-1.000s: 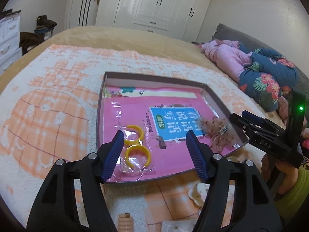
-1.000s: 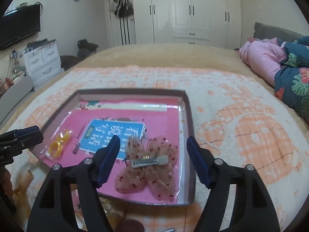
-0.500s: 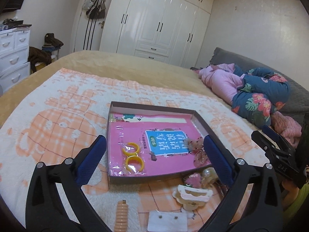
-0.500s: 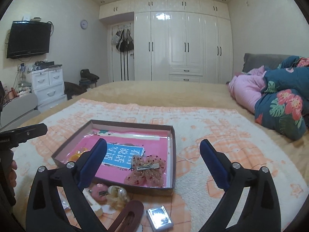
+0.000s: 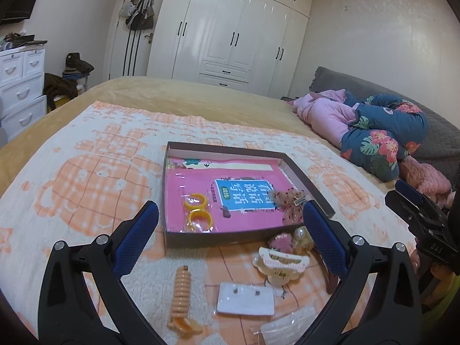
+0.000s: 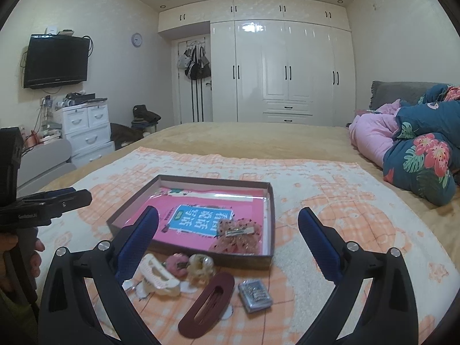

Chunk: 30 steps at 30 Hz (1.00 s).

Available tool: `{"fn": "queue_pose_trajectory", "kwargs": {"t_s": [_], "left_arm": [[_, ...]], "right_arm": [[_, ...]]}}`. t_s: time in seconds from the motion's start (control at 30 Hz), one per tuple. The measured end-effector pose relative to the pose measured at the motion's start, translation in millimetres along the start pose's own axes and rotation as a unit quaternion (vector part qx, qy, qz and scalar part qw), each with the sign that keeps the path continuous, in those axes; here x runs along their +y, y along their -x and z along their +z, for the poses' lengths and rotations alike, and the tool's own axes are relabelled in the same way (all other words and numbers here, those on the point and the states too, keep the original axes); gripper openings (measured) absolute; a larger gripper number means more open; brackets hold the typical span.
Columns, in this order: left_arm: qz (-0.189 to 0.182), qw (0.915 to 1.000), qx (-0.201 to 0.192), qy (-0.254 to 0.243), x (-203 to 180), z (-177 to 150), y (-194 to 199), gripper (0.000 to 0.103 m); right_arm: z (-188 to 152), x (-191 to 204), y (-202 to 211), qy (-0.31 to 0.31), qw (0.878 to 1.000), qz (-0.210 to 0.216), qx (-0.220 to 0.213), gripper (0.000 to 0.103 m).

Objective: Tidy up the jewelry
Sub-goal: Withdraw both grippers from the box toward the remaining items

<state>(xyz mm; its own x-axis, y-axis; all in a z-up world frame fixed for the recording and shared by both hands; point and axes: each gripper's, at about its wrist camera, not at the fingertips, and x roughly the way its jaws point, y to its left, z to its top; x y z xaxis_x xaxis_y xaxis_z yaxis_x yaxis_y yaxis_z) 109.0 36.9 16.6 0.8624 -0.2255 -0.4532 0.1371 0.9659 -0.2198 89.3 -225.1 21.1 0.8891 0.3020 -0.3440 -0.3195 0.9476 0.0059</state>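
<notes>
Just before the box near wall, loose clips lie crosswise: left gripper nearer the comb, right gripper nearer the barrette, both spread wide, empty.

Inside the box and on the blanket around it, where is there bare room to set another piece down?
Inside the box, the pink floor between the yellow rings and the bow clip is free, as is its far strip. The blanket left of the box is bare. Crowded: the strip before the near wall, with the white claw clip, maroon clip and spiral tie.
</notes>
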Motion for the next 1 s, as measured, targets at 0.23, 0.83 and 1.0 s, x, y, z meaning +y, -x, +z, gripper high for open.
{"fn": "queue_pose_trajectory", "kwargs": {"t_s": [0.23, 0.83, 1.0], "left_arm": [[0.000, 1.0000, 0.004, 0.000, 1.4, -8.2, 9.5, 0.092], [-0.022, 0.9975, 0.061, -0.027, -11.1, -37.5, 1.2, 0.092], [-0.035, 0.9956, 0.079, -0.037, -16.0, -43.9, -8.2, 0.092]], "right_arm": [[-15.8, 10.0, 7.7, 0.008, 1.000, 0.011, 0.022, 0.095], [-59.6, 12.9, -6.7, -0.020, 0.992, 0.031, 0.117, 0.095], [-68.4, 5.8, -16.7, -0.041, 0.988, 0.039, 0.145, 0.089]]}}
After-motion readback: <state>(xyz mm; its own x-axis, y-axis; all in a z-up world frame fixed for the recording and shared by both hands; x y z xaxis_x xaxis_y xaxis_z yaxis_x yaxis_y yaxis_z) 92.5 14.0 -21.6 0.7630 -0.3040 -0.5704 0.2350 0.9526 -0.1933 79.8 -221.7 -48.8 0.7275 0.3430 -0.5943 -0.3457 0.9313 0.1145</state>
